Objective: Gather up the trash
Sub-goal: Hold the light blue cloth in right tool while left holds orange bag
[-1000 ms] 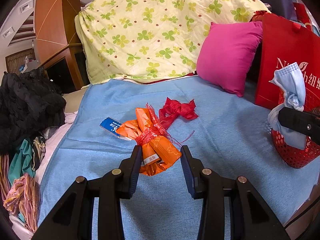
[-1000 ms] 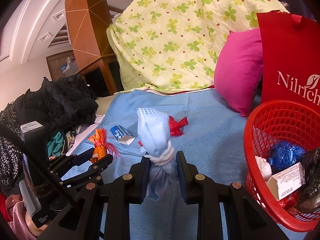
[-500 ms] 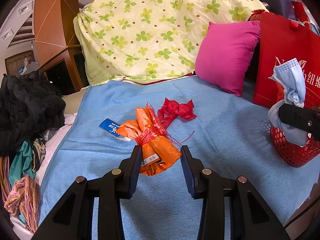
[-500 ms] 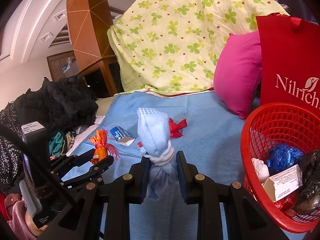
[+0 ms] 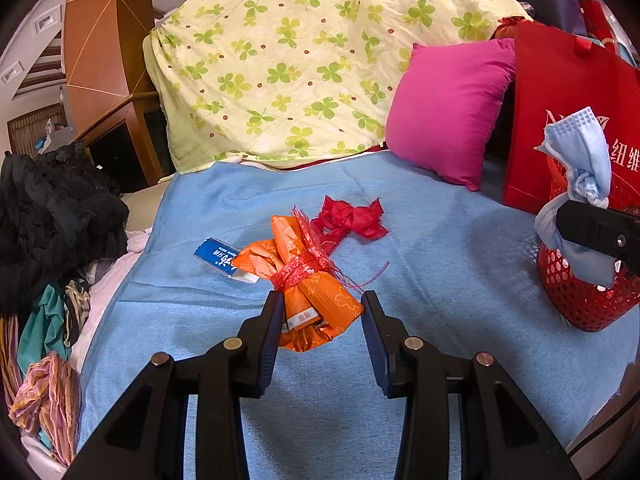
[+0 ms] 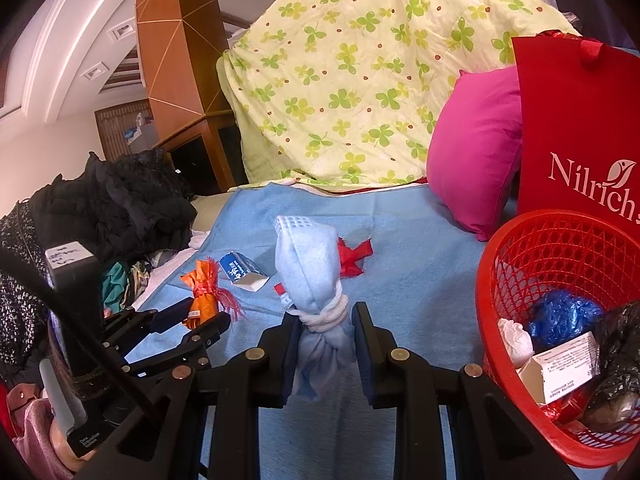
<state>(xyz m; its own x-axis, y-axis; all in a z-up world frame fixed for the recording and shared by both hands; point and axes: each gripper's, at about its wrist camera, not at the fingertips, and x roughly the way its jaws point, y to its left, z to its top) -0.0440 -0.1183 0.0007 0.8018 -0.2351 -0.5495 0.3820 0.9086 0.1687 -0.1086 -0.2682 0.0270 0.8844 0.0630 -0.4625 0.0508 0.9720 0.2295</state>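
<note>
The left hand-held gripper (image 5: 322, 320) is clamped on an orange wrapper bundle (image 5: 308, 280) tied round with red string, lifted just above the blue blanket (image 5: 440, 260) on the bed, while the right hand-held gripper (image 6: 322, 344) grips a knotted blue face mask (image 6: 312, 280) upright beside the red basket (image 6: 520, 248). That basket stands on the blanket at the right with a blue wad, a small white box and what looks like a black bag inside, though the edge of the view blurs them. A small blue carton (image 5: 218, 258) and a scrap of red netting (image 5: 348, 220) lie loose on the blanket, near the pink pillow (image 5: 444, 112).
</note>
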